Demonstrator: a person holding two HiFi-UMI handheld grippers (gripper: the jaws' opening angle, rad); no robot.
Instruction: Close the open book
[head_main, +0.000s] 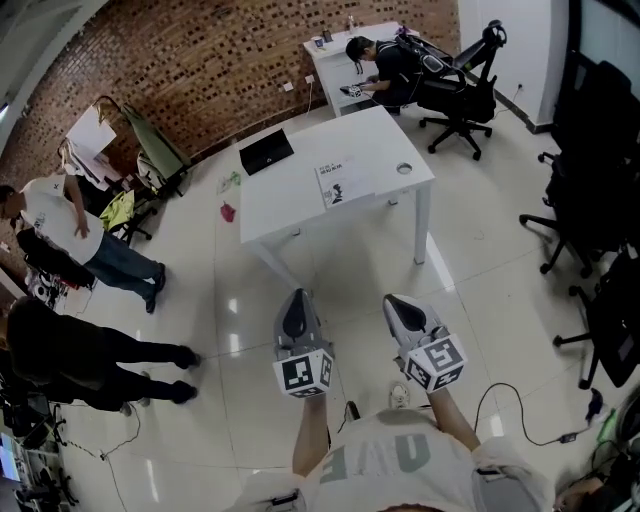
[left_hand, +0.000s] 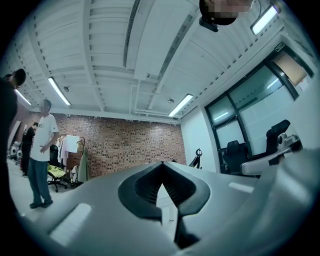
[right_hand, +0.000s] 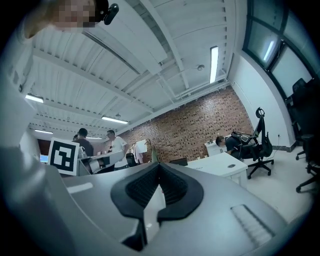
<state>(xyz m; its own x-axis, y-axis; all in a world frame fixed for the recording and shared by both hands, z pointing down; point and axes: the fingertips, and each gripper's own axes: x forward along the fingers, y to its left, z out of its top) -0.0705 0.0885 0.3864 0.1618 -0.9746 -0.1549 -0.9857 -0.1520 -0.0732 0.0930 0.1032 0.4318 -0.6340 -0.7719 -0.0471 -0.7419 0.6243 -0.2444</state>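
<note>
Book (head_main: 340, 184): flat on the white worktop (head_main: 300, 205), close to the near edge and about midway along it. Pale printed face up; open or closed not clear from this far off. Black flat item (head_main: 266, 151) at the worktop's far left corner, well apart from the Book. Round cable hole (head_main: 404, 169) toward the right end.

Left hand-held gripper (head_main: 296, 297): over bare floor (head_main: 200, 300), short of the worktop, well apart from the Book. Jaws together at the tips, nothing held. Dark pads (left_hand: 142, 187) seen meeting at the point in the left gripper view. Marker cube (head_main: 303, 373) at its rear.

Right hand-held gripper (head_main: 394, 300): just beside the left one, also over floor, pointing toward the worktop. Jaws closed tip to tip and empty, pads (right_hand: 145, 187) touching at the front in the right gripper view.

Surroundings: pink scrap (head_main: 228, 211) on the floor left of the worktop. Black office chair (head_main: 460, 100) beyond the right end. Seated person (head_main: 385, 65) at a second desk (head_main: 335, 50) by the brick wall (head_main: 200, 60). Two people standing at far left (head_main: 70, 225), (head_main: 70, 350).
</note>
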